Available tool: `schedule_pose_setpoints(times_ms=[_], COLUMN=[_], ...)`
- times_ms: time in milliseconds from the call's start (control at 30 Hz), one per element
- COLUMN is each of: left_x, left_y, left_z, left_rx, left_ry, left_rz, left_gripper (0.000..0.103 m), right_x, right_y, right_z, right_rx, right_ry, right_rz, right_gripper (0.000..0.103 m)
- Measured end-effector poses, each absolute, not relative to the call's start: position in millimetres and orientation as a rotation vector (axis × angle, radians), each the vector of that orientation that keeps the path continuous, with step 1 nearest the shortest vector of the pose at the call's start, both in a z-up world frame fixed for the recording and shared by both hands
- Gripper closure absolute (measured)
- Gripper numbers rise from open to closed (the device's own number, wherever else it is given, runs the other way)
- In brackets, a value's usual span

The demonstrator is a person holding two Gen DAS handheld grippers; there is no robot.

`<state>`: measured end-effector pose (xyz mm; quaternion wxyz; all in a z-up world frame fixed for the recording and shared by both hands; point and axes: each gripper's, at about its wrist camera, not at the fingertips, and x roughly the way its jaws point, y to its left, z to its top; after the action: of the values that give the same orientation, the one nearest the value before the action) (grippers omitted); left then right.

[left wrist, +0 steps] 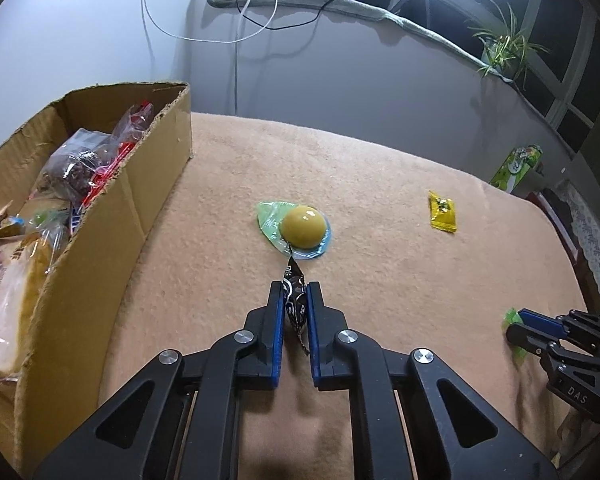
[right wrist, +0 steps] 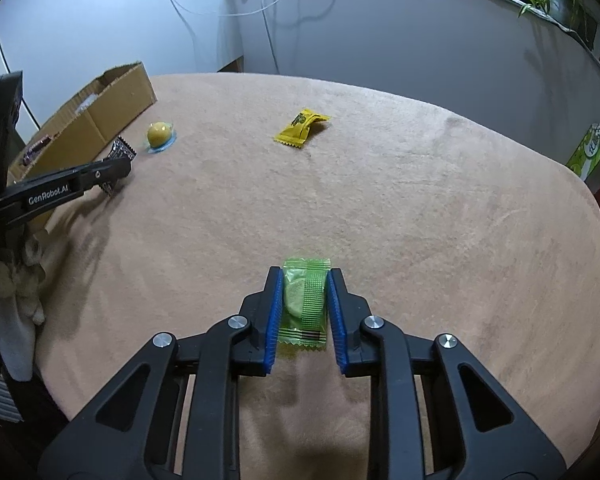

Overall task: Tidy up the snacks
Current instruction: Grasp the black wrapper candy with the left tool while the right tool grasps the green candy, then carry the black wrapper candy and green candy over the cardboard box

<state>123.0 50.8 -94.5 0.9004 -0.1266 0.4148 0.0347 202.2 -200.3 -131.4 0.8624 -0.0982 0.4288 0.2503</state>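
A counter (right wrist: 420, 208) covered in a peach-coloured cloth fills both views. At its left edge stands an open cardboard box (left wrist: 112, 216), already holding a heap of bagged snacks (left wrist: 80, 164). The left gripper (left wrist: 296, 300) is clenched on a dark brown snack wrapper (left wrist: 295, 294), its blue pads pressing both sides; the wrapper's far tip reaches the rim of a yellow jelly cup (left wrist: 303, 226) that sits dome-up on the cloth, near the box. The right gripper (right wrist: 305, 300) is closed around a green snack packet (right wrist: 306, 300) lying flat on the near part of the counter, the pads touching its long edges. Well apart from both, toward the far side, lies a yellow candy packet (right wrist: 302, 128), untouched. A green carton (left wrist: 518, 168) stands beyond the counter's right edge.
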Motion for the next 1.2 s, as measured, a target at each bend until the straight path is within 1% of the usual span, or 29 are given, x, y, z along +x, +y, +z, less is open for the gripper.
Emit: schedule_pose_setpoints(times_ms=[267,567,800,1200], left_x=[109.9,95.6,76.9,40.3], left_y=[44.1,44.3,64.6,117.0], left_z=[-74.5,-45.2,-21.3,2.2], left_rx=[-0.266,-0.265,-0.277,-0.307], left_ry=[0.813,0.751,0.692,0.625], left_rz=[0.028,0.002,0.02,0.098], left_gripper=[0.094,0.094,0.094,0.094], right_x=[188.2,174.3,165.2,163.1], right_y=[-203.7,-185.5,-150.3,-73.3], right_z=[-109.9,-71.4,-41.5,-3.2], right_rx=[-0.188,-0.197,-0.226,-0.251], right_ry=[0.855,0.785,0.73,0.671], right_rz=[0.536,0.581,0.638,0.757], right_gripper=[0.08,0.08,0.08,0.08])
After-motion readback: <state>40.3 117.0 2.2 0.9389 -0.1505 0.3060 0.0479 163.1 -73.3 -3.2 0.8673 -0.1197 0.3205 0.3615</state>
